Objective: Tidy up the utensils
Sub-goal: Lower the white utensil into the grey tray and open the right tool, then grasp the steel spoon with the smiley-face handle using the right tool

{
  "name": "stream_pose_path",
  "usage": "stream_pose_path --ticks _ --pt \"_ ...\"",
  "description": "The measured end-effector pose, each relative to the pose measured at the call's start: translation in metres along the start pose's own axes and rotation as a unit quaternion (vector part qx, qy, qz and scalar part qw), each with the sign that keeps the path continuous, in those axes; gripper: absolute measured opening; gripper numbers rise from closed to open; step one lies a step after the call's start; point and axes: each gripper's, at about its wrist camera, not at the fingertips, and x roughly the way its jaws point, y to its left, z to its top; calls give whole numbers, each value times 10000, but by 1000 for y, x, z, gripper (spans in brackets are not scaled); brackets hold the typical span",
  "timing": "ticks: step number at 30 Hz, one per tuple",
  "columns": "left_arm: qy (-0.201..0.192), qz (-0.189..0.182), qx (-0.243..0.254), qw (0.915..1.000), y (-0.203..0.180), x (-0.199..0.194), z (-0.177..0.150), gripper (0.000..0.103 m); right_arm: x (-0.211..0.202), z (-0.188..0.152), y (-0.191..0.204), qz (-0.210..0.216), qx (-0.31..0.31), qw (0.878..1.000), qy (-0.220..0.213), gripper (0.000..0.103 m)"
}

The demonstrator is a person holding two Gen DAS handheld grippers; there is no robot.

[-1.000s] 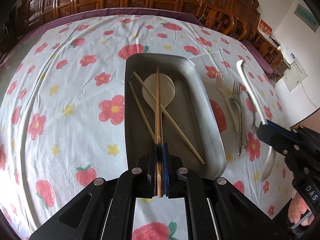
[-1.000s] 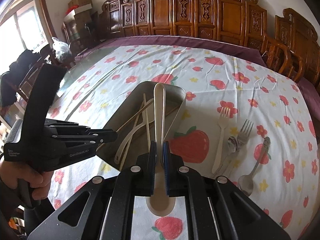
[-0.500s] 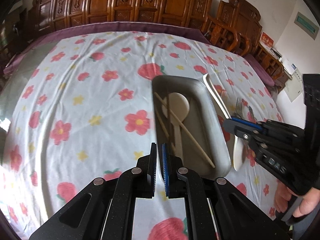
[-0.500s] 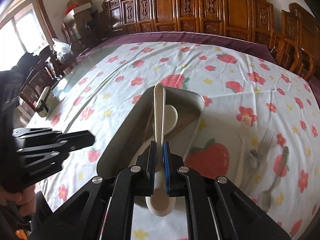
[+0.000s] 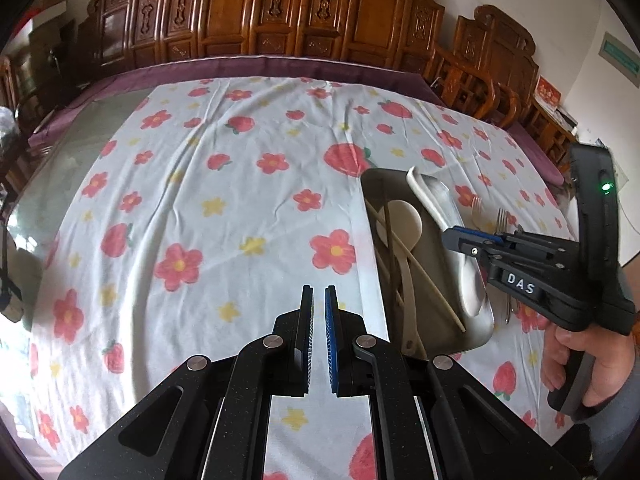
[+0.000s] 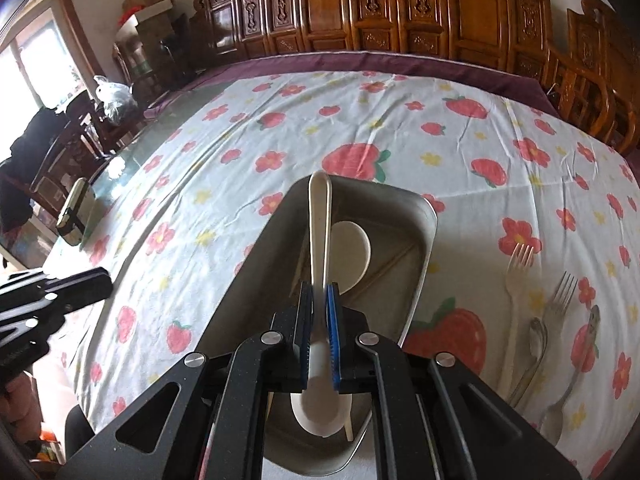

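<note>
The left gripper (image 5: 316, 300) is seen with its jaws drawn nearly together and nothing between them, only a thin slit being left; it is held above the flowered tablecloth (image 5: 224, 184) that covers the table, to the left of the metal tray (image 5: 478, 332) and apart from it; the right gripper (image 6: 319, 300) is clenched on a white plastic spoon (image 6: 320, 216), which is gripped partway along its handle, the handle end being pointed away over the tray and the bowl being hung low beneath the jaws, close to the camera; in the left wrist view the same spoon is seen slanted above the right side of the tray, clear of the tray floor as far as can be judged; the right gripper is held by a hand (image 5: 576, 360) at its black handle; inside the tray a second white spoon (image 5: 404, 224) is laid with its round bowl toward the far end, and wooden chopsticks (image 5: 424, 280) are crossed over it; on the cloth to the right of the tray a white fork (image 6: 516, 280), a metal fork (image 6: 560, 300) and metal spoons (image 6: 536, 336) are left lying close together, their exact overlaps not being clear; carved wooden chairs (image 5: 280, 12) are ranged along the far side of the table.
</note>
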Motion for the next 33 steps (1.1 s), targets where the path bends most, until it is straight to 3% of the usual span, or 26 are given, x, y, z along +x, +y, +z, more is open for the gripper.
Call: stream_pose_path --ticks 9,19,33 --pt "-120 20 -20 9999 4 -12 0 5 -3 -5 5 -63 -152 9999 -16 10" --pt "-163 -19 23 9999 -9 -19 -4 5 -54 -22 -4 -96 -173 9994 -298 10" --pt "-195 -129 204 9995 -46 -23 -5 13 -110 -82 -77 -721 83 9969 -304 10"
